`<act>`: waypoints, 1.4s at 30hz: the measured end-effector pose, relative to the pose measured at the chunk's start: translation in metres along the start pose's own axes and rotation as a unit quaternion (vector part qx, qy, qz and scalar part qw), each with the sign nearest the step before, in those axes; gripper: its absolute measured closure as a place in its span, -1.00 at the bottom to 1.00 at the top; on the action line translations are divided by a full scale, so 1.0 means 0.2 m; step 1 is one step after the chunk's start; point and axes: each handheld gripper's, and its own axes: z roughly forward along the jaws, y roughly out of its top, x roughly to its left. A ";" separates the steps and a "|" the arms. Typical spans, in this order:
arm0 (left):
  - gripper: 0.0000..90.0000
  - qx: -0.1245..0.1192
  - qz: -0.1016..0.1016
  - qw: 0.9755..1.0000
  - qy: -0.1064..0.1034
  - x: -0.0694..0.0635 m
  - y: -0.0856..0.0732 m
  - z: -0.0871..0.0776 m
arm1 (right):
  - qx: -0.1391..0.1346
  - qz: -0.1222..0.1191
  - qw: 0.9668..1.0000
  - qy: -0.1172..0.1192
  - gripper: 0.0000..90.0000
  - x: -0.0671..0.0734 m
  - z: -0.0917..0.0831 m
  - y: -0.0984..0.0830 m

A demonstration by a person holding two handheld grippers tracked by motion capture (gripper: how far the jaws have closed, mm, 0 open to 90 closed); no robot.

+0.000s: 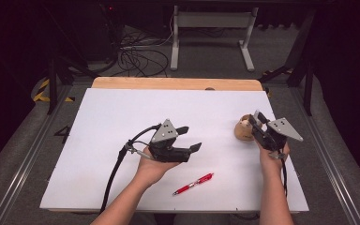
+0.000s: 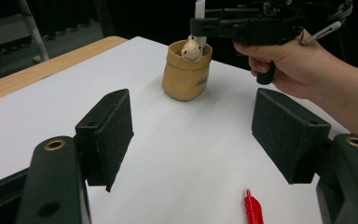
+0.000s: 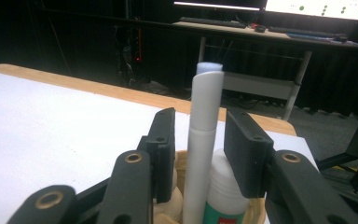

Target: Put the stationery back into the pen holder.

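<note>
The white pen [image 3: 204,140] looks light, stiff and smooth, best pinched mid-barrel. It stands upright in the tan holder [image 1: 243,131] at the counter's [image 1: 122,122] three o'clock, between the right tool's [image 3: 196,149] parted pads, which clear it. The left tool [image 1: 190,138] gapes empty; the red pen [image 1: 193,183] lies at its five o'clock.

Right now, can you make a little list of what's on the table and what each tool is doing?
Table: white sheet on top
Pot: tan holder, far right
In pot: white pen, small figure, bottle
Loose: red pen, near edge
Left tool: open, holding nothing
Right tool: jaws either side of the white pen, not pressing
</note>
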 end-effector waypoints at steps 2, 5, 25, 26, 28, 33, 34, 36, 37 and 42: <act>-0.33 0.000 0.000 1.000 0.001 0.00 0.00 0.00 | -0.008 0.005 1.000 -0.002 0.29 0.00 -0.01 0.01; -0.33 0.002 0.000 1.000 0.000 0.00 0.00 0.00 | -0.020 0.013 1.000 0.005 0.16 0.00 -0.04 0.02; -0.36 0.012 0.002 1.000 -0.006 -0.03 -0.01 0.00 | -0.059 0.000 0.994 0.097 -0.66 0.15 -0.20 0.23; -0.36 0.012 0.001 1.000 -0.008 -0.03 -0.01 0.01 | -0.062 -0.001 0.993 0.102 -0.68 0.15 -0.21 0.24; -0.36 0.014 -0.001 1.000 -0.007 -0.04 -0.02 0.01 | -0.065 -0.003 0.992 0.110 -0.72 0.16 -0.22 0.26; -0.37 0.016 -0.002 1.000 -0.005 -0.04 -0.05 0.00 | -0.067 0.004 0.989 0.132 -0.83 0.18 -0.25 0.29; -0.37 0.016 -0.004 1.000 -0.006 -0.04 -0.05 -0.01 | -0.067 0.005 0.989 0.134 -0.84 0.19 -0.25 0.29; -0.37 0.018 -0.002 1.000 -0.005 -0.04 -0.06 -0.01 | -0.066 0.001 0.988 0.142 -0.87 0.19 -0.26 0.30; -0.36 0.019 0.000 1.000 -0.004 -0.05 -0.06 -0.02 | -0.063 0.001 0.988 0.142 -0.88 0.19 -0.26 0.30; -0.36 0.023 0.001 1.000 -0.003 -0.06 -0.09 -0.03 | -0.066 -0.003 0.986 0.154 -0.91 0.20 -0.27 0.32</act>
